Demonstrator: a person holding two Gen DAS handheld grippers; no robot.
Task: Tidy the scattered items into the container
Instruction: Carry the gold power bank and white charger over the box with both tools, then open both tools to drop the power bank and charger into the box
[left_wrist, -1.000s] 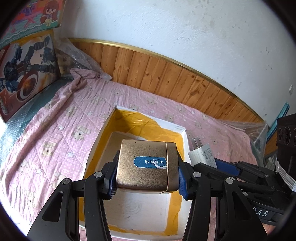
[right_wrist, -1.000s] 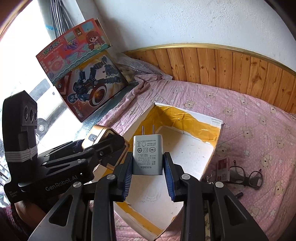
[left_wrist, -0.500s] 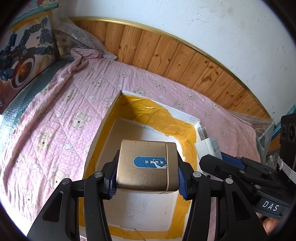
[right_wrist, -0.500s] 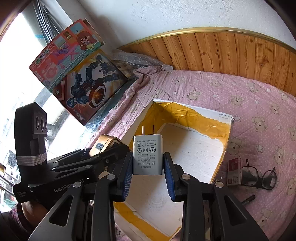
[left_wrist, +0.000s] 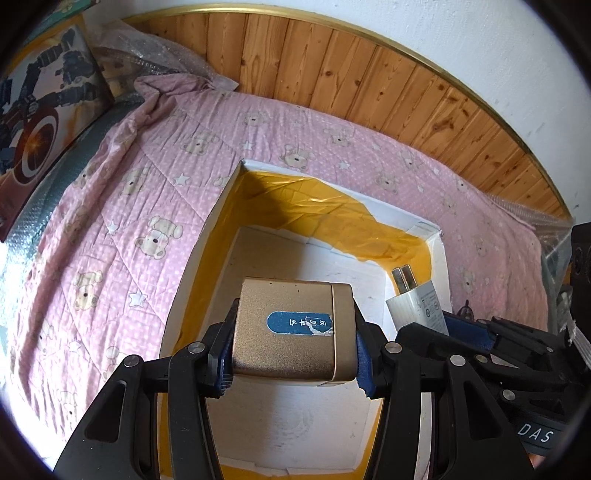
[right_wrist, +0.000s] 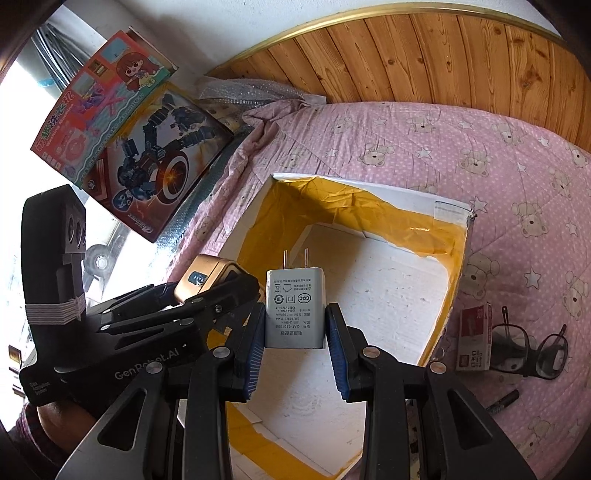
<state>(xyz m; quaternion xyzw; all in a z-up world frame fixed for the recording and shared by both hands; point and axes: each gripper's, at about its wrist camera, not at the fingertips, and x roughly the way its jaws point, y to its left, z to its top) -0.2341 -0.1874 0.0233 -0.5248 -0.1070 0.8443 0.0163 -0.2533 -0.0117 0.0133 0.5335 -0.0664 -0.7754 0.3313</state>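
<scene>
Left gripper (left_wrist: 293, 345) pinches the gold box (left_wrist: 291, 332) between its pads above the open white box (left_wrist: 207, 236). Right gripper (right_wrist: 295, 332) clamps the charger (right_wrist: 294, 308), prongs forward, seemingly over the same interior.

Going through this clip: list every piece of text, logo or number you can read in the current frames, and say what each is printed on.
"GenRobot.AI": left gripper body.
"DAS": right gripper body, cut off.
"CCC" mark, "10" in a circle: white charger, upside down; its small print is too fine to read.
Blue label on gold box: characters blurred.
Toy boxes and small red and white box: print unreadable.
</scene>
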